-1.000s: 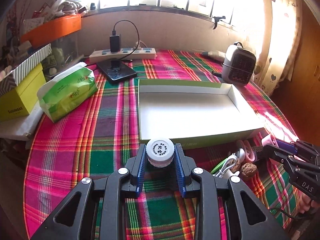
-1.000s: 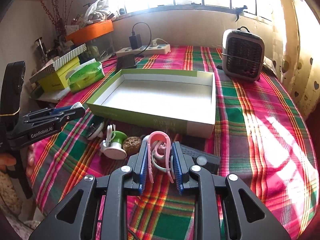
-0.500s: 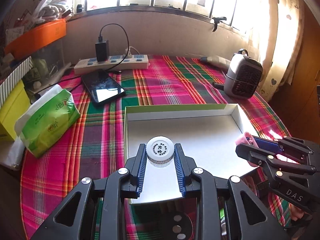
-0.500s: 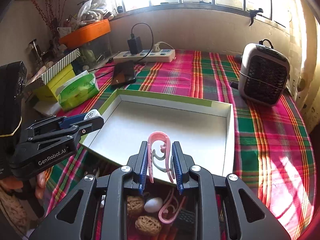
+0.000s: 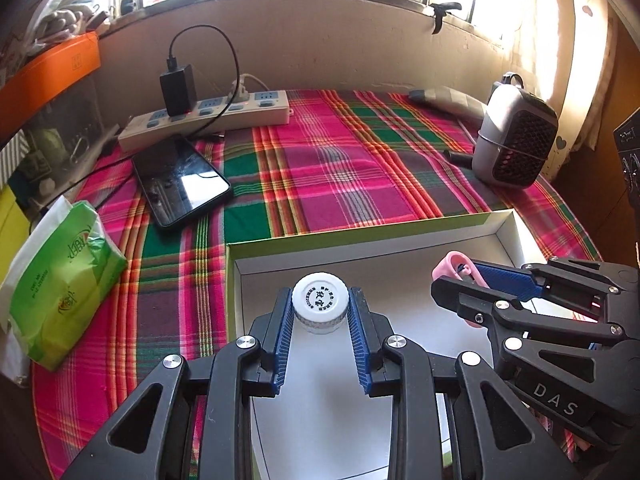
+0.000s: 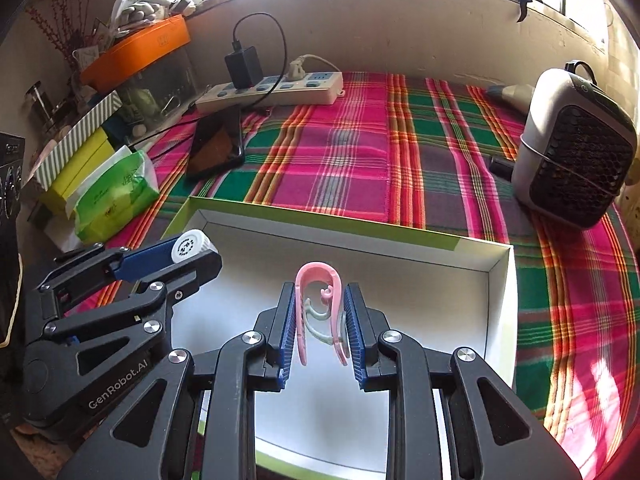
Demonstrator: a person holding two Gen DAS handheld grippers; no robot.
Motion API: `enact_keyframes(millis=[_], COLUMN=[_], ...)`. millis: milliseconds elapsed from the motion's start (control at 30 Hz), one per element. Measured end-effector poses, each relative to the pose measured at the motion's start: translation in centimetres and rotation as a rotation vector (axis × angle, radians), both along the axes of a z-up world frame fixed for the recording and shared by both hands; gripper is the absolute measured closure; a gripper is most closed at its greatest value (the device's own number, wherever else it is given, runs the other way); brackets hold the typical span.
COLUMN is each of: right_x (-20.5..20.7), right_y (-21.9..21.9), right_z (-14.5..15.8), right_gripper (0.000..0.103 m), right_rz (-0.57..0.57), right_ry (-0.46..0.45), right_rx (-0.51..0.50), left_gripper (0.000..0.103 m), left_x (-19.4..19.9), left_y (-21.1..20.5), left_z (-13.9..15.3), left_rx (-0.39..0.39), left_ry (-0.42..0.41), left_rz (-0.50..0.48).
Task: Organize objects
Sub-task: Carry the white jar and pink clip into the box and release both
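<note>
My left gripper (image 5: 320, 312) is shut on a small white-capped bottle (image 5: 320, 304) and holds it over the left part of the white tray with green walls (image 5: 360, 236). My right gripper (image 6: 320, 316) is shut on a pink clip (image 6: 318, 304) and holds it over the same tray (image 6: 496, 292). In the left wrist view the right gripper (image 5: 460, 280) enters from the right with the pink clip (image 5: 454, 263) at its tip. In the right wrist view the left gripper (image 6: 188, 256) enters from the left with the bottle (image 6: 191, 245).
On the plaid tablecloth (image 5: 352, 176) lie a black phone (image 5: 180, 180), a power strip with charger (image 5: 208, 116), a green tissue pack (image 5: 60, 284) and a small grey heater (image 5: 512, 144). Yellow and striped boxes (image 6: 76, 160) stand at the left.
Both grippers have moved forward from the table's near edge to over the tray, each still holding its object. The loose items near the front have dropped out of view.
</note>
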State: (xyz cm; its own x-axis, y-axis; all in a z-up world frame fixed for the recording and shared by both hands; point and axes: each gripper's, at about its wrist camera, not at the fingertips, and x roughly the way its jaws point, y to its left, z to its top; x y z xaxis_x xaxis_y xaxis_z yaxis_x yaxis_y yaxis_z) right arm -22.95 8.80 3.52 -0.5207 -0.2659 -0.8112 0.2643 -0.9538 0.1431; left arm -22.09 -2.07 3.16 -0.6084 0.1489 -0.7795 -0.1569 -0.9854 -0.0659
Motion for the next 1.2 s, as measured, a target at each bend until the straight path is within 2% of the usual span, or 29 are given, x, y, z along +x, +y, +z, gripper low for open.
enact_keyframes(millis=[300, 833, 1000, 1033, 1133, 1200], right_x=[-1.9, -2.4, -2.2, -2.2, -2.0, -1.7], right_y=[0.1, 0.3, 0.4, 0.4, 0.7, 0.8], right_z=[-1.4, -1.8, -1.7, -1.6, -1.4, -1.2], right_gripper=[0.078, 0.078, 0.078, 0.077, 0.065, 0.063], right_rz=[-0.024, -0.046, -0.048, -0.053, -0.065, -0.066], right_ry=[-0.036, -0.027, -0.024, -0.017, -0.01, -0.008], right_rx=[0.012, 0.01, -0.008, -0.009, -0.019, -0.024], left_gripper=[0.078, 0.077, 0.077, 0.076, 0.071, 0.071], left_x=[-1.3, -1.7, -1.5, -1.4, -1.1, -0.9], left_y=[0.2, 0.5, 0.4, 0.4, 0.2, 0.1], left_z=[-1.3, -1.4, -1.3, -1.2, -1.0, -0.7], left_rx=[-0.007, -0.039, -0.023, -0.023, -0.019, -0.015], left_ry=[-0.04, -0.032, -0.032, -0.032, -0.028, -0.023], left_rz=[0.001, -0.006, 0.006, 0.009, 0.016, 0.021])
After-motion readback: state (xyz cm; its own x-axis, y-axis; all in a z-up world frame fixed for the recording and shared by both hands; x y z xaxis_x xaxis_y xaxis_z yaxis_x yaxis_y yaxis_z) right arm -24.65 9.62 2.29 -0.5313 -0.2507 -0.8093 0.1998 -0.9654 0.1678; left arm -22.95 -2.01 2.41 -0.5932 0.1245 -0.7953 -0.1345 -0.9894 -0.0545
